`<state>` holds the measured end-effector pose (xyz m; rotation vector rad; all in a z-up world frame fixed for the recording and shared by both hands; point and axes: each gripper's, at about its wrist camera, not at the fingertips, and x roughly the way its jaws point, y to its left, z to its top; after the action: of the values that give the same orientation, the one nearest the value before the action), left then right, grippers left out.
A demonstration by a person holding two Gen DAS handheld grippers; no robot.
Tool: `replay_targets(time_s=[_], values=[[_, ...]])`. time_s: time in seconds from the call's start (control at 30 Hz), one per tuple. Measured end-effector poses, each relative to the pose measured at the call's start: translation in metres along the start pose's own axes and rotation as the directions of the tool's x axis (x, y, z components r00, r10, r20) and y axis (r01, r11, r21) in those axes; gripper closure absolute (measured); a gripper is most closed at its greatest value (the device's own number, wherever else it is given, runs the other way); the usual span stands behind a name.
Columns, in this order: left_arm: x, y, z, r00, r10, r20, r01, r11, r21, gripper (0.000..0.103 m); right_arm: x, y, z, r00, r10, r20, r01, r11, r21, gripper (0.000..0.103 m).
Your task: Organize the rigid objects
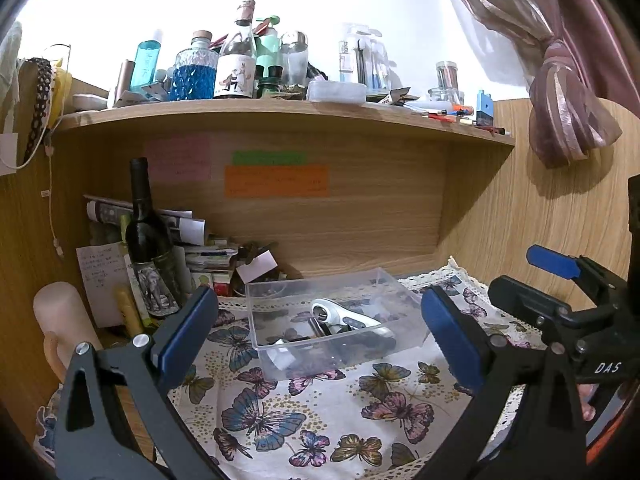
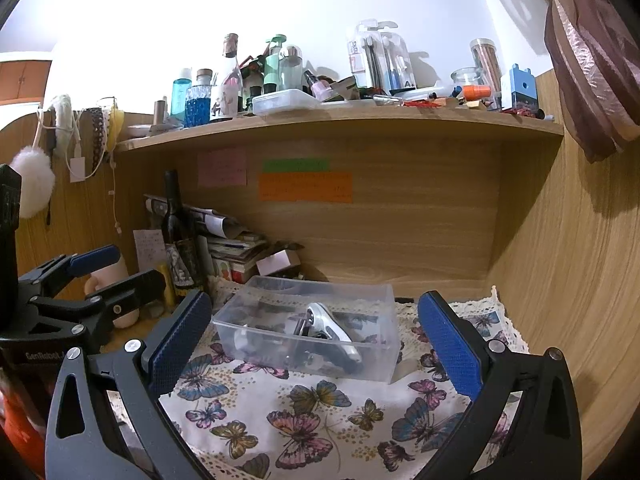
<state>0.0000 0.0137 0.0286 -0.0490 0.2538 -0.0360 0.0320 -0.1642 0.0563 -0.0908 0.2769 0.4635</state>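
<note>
A clear plastic box (image 1: 404,300) stands on the butterfly-print cloth (image 1: 320,412) under the shelf. In it lie a silver ratchet tool (image 1: 344,316) and some dark small parts. The box (image 2: 376,304) and the tool (image 2: 332,328) also show in the right wrist view. My left gripper (image 1: 320,336) is open and empty, in front of the box. My right gripper (image 2: 316,340) is open and empty, also short of the box. The right gripper (image 1: 560,292) shows at the right in the left wrist view, and the left gripper (image 2: 92,284) shows at the left in the right wrist view.
A dark wine bottle (image 1: 146,236), stacked papers (image 1: 208,252) and a pale mug (image 1: 60,320) crowd the back left. The wooden shelf (image 1: 280,114) above carries several bottles and jars. A wooden side wall (image 2: 580,260) stands at the right, with a curtain (image 1: 568,112) above.
</note>
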Motion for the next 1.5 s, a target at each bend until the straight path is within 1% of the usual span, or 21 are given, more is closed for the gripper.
replay_targets(time_s=[0.73,0.83,1.27,1.37,1.5], values=[[0.012,-0.001,-0.005,0.999,-0.023,-0.030,0.022,1.000,-0.018,0.000,0.006,-0.006,-0.003,1.000,0.006,-0.023,-0.005,0.999,0.036,0.000],[0.011,-0.002,-0.005,1.000,-0.016,-0.026,0.015,1.000,-0.016,0.000,0.008,-0.007,-0.004,0.999,0.011,-0.030,-0.010,0.999,0.041,0.000],[0.011,0.000,-0.004,1.000,-0.012,-0.020,0.012,1.000,-0.029,0.000,0.009,-0.002,-0.004,0.999,0.022,-0.031,-0.021,0.999,0.030,0.000],[0.013,0.001,-0.004,0.999,-0.026,-0.029,0.025,0.999,-0.036,0.000,0.010,-0.001,-0.004,0.999,0.026,-0.032,-0.025,0.999,0.028,0.000],[0.013,0.000,-0.004,1.000,-0.019,-0.025,0.018,0.999,-0.031,0.000,0.010,0.000,-0.004,0.999,0.026,-0.031,-0.026,0.999,0.026,0.000]])
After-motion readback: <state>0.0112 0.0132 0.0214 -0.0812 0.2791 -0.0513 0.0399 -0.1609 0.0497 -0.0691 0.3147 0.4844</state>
